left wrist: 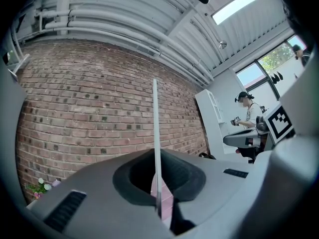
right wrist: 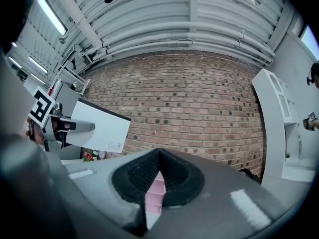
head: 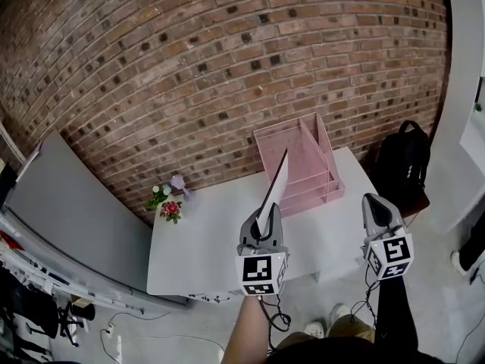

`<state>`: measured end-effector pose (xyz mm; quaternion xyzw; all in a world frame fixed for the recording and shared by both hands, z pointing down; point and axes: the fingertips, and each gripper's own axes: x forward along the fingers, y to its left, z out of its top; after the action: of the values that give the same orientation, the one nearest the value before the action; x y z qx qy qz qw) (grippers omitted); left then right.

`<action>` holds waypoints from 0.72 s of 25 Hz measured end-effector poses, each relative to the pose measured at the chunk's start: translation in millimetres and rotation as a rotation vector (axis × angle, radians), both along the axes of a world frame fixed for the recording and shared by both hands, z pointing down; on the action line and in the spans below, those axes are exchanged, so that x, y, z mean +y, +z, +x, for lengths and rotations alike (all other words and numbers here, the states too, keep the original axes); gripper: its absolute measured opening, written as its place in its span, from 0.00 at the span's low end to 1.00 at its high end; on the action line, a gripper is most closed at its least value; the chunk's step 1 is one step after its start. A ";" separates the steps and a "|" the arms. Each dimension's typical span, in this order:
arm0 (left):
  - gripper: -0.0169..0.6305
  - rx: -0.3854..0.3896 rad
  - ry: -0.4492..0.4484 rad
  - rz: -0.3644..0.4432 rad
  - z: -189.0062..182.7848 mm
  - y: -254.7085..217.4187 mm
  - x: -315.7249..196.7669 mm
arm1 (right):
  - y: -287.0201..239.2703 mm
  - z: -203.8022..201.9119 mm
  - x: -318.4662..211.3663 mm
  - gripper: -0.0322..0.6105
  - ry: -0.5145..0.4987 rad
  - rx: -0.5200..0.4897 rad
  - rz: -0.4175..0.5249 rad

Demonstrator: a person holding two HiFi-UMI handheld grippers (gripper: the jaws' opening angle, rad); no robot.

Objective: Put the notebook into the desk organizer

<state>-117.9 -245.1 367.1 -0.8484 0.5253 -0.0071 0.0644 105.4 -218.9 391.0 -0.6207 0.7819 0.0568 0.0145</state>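
Observation:
My left gripper [head: 265, 217] is shut on the lower edge of a white notebook [head: 276, 182] and holds it upright on edge above the white table [head: 204, 233]. The left gripper view shows the notebook [left wrist: 155, 128] edge-on as a thin line rising from between the closed jaws. The pink desk organizer [head: 301, 161] stands just beyond it at the table's far right, against the brick wall. My right gripper [head: 373, 203] hovers at the table's right front corner, shut with nothing in it. The right gripper view shows the notebook [right wrist: 94, 126] to the left and the organizer [right wrist: 155, 193] ahead.
A small bunch of flowers [head: 168, 203] sits at the table's far left corner. A black backpack [head: 402, 165] rests to the right of the table. A grey panel [head: 68, 211] stands on the left. A person [left wrist: 246, 113] is far off to the right.

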 end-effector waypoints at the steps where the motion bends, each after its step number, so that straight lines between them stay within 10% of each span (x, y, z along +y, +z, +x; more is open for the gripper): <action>1: 0.05 -0.001 -0.001 -0.002 0.7 1.1 -3.6 | 0.2 -0.1 -4.3 0.05 -0.003 -0.002 -0.001; 18: 0.05 -0.058 -0.126 -0.019 14.5 5.2 -129.4 | -11.5 13.1 -150.8 0.05 -0.117 -0.005 0.027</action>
<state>-103.4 -374.5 372.2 -0.8138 0.5754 -0.0405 0.0708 118.5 -369.7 379.5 -0.5736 0.8161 0.0651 0.0280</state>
